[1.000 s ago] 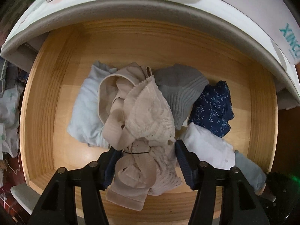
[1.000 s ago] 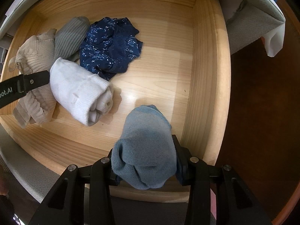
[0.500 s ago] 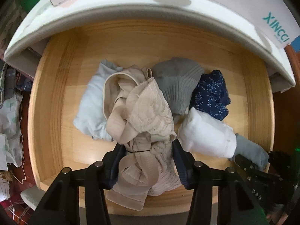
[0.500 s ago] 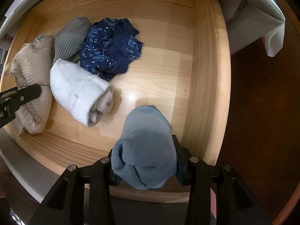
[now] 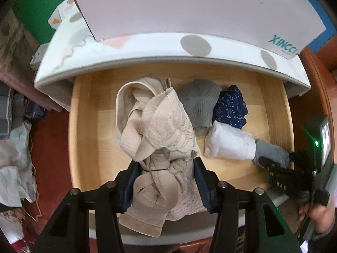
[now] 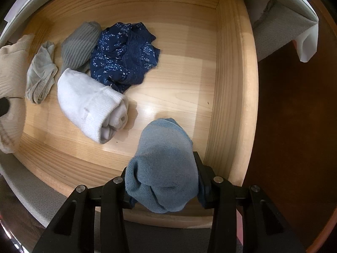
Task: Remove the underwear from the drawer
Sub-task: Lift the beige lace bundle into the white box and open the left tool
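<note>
Left claw (image 5: pixel 165 181) is clamping a beige lace underwear bundle (image 5: pixel 160 130), both pads pressing into the fabric, most of the bundle hanging in front of the claw above the wooden drawer (image 5: pixel 84 126). Jaws are sitting partly closed around it.

Right claw (image 6: pixel 162 181) is gripping a rolled blue sock (image 6: pixel 164 168), jaws narrowed tight on it, at the drawer's near right corner. From the left wrist view the right claw (image 5: pixel 271 164) is showing at far right with a green light on its body and a hand (image 5: pixel 316 213) behind it.

Lying in the drawer (image 6: pixel 233 84): white rolled sock (image 6: pixel 90 103), navy floral underwear (image 6: pixel 124 54) just beside it, grey ribbed sock (image 6: pixel 78 46) touching the navy piece, and a small pale grey crumpled piece (image 6: pixel 41 78) to the left.

Writing: teal "XINCCI" on the white box (image 5: pixel 189 6) sitting above the drawer, smaller line under it too small to read. White letters on the right claw's body are reading roughly "DAS", partly blurred. Spotted white cloth (image 5: pixel 147 46) is covering the top edge above the drawer.
</note>
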{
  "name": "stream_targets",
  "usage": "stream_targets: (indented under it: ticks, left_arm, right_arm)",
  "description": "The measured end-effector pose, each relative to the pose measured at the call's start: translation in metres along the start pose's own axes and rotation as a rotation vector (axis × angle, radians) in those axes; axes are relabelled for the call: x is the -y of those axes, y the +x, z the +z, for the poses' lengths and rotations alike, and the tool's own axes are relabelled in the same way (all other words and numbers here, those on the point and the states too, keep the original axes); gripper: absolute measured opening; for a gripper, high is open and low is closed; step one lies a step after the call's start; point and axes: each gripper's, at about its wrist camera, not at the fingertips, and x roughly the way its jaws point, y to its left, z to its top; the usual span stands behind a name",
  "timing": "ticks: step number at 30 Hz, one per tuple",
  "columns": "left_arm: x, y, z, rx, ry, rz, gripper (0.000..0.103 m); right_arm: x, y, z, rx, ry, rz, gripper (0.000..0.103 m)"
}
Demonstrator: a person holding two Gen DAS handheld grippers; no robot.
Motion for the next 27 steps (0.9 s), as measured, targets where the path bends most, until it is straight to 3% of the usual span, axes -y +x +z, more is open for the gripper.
stream_targets:
  ticks: [12,27]
  left_arm:
    - [-0.002,-0.050,-0.015,0.010,0.111,0.001,0.051]
    - [-0.011,-0.100,-0.025,0.142,0.111,-0.011,0.051]
  right_arm:
    - [0.001,-0.001,0.000,0.000,0.002,0.002,0.039]
    - [0.001,-0.002,0.001,-0.001,0.002,0.003,0.039]
